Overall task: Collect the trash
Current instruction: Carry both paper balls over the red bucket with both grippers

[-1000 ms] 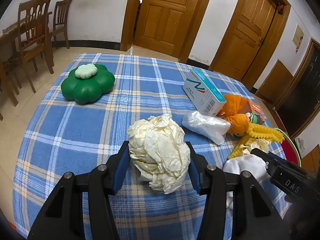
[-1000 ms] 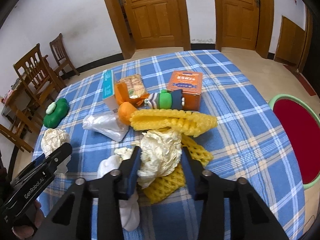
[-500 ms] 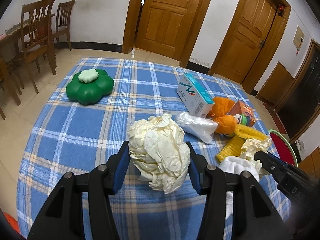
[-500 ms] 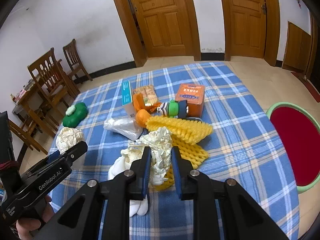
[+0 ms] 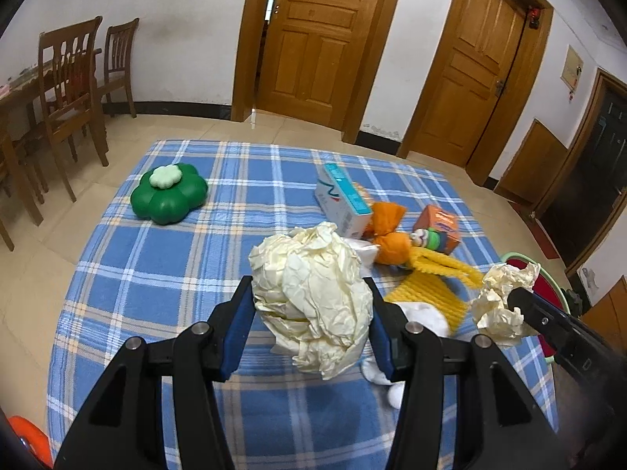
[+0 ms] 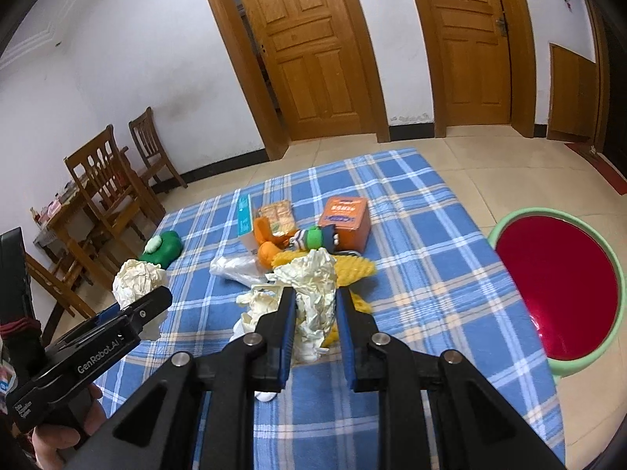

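Over the blue plaid surface [image 5: 164, 305], both grippers hold crumpled paper clear of the cloth. The surface is the largest thing in view, covered edge to edge by the checked cloth, with wooden doors and wooden chairs [image 5: 74, 90] around it on the tiled floor. Beside its right edge, lower down, stands a red bin with a pale green rim [image 6: 556, 286].

The left gripper [image 5: 309, 317] is clamped on a large cream paper ball [image 5: 313, 297], its blue pads pressing both sides of the wad. The right gripper [image 6: 313, 309] has just been closing and now pinches a smaller crumpled paper wad [image 6: 313, 282] tightly between its narrow-set pads; in the left wrist view that wad shows at the right, at the tip of the other tool.

On the cloth below lie a green flower-shaped container [image 5: 168, 196] with a pale lid, well apart from the rest at the far left. The remaining clutter sits together: an orange box [image 6: 347, 221], a white and teal carton [image 5: 343, 203] lying on its side, yellow foam netting [image 5: 435, 290], an orange wrapped bundle [image 5: 388, 235], a clear plastic bag [image 6: 233, 268], some white crumpled material [image 6: 254, 305] near the grippers, and a small striped green toy [image 6: 313, 237] touching the orange box
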Demonstrator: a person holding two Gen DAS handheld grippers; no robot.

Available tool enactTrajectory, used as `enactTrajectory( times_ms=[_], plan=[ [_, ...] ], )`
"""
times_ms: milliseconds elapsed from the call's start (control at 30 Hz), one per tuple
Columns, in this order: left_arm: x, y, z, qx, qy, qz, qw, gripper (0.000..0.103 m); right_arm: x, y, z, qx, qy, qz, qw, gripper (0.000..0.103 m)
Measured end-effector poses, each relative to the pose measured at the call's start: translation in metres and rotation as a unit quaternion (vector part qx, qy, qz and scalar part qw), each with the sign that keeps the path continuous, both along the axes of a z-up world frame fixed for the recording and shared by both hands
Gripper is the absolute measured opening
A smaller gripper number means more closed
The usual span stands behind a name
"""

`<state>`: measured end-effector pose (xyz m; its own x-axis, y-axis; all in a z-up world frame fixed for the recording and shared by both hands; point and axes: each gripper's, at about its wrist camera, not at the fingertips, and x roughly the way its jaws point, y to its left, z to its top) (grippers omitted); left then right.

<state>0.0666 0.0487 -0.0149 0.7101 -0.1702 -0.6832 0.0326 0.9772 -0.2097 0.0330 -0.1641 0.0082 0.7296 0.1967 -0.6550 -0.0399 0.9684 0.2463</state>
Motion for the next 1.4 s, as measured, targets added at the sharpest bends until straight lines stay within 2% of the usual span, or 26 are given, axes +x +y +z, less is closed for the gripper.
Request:
enactTrajectory(
  times_ms=[700,1033,1400],
  plan=[
    [0.0,-0.06,0.027,-0.003,-0.005,-0.068,0.9977,0.054,-0.023,-0.081,0.014,0.012,-0.026,-0.088,0.996,0.022],
    [0.006,-0.107,0.04,0.001,-0.005,-0.11,0.9939,0.054,-0.036,-0.132,0.012,0.024,-0.029,-0.141,0.989,0.023],
    [0.021,-0.169,0.04,0.015,0.001,-0.16,0.987,0.054,-0.046,-0.195,-0.004,0.04,-0.017,-0.205,0.978,0.023]
  ],
)
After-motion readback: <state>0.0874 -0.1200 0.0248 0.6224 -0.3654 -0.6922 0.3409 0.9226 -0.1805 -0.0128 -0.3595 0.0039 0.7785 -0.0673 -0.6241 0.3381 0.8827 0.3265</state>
